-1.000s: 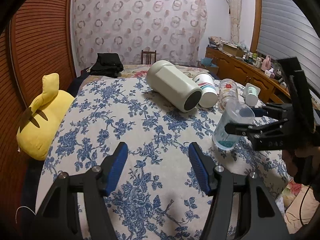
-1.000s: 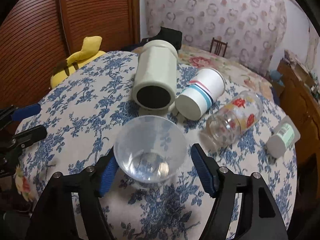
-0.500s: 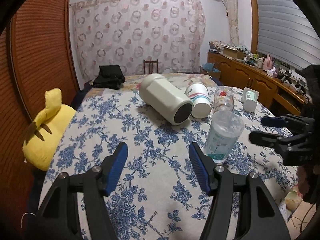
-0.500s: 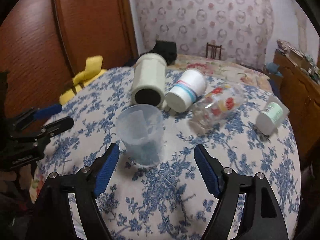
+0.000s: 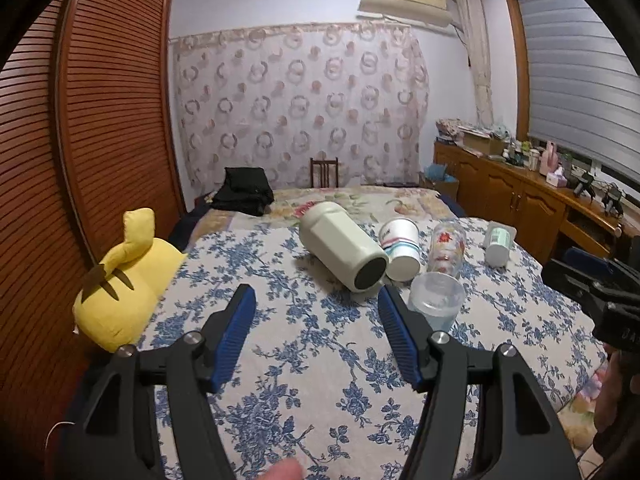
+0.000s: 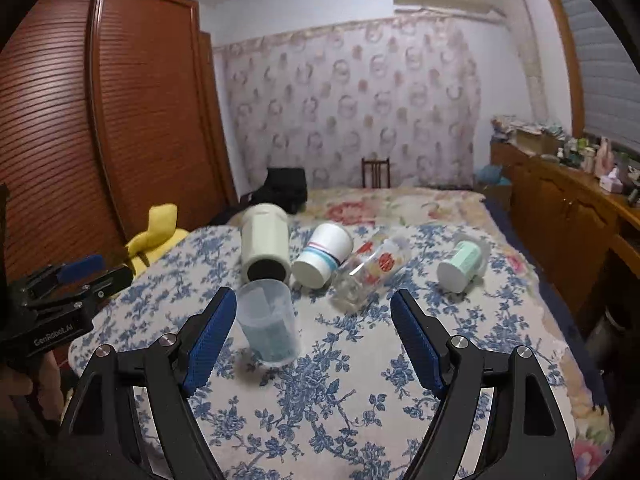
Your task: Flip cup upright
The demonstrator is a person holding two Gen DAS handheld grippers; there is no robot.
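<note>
A clear plastic cup [image 6: 269, 323] stands upright on the blue-flowered cloth [image 6: 340, 392], mouth up. It also shows in the left wrist view [image 5: 437, 300], just right of my left gripper's right finger. My right gripper [image 6: 311, 336] is open and empty, drawn back, with the cup by its left finger. My left gripper [image 5: 317, 330] is open and empty over the cloth. The right gripper shows in the left wrist view [image 5: 592, 284] at the right edge.
A large white jar [image 6: 266, 249], a striped paper cup [image 6: 322, 255], a flowered glass [image 6: 370, 272] and a small green-labelled cup [image 6: 462, 265] lie on their sides behind. A yellow plush toy [image 5: 128, 284] sits at the left edge. A wooden cabinet [image 5: 520, 204] stands at the right.
The right gripper set the clear cup upright on the cloth, opened and drew back. Both grippers have pulled back and tilted up.
</note>
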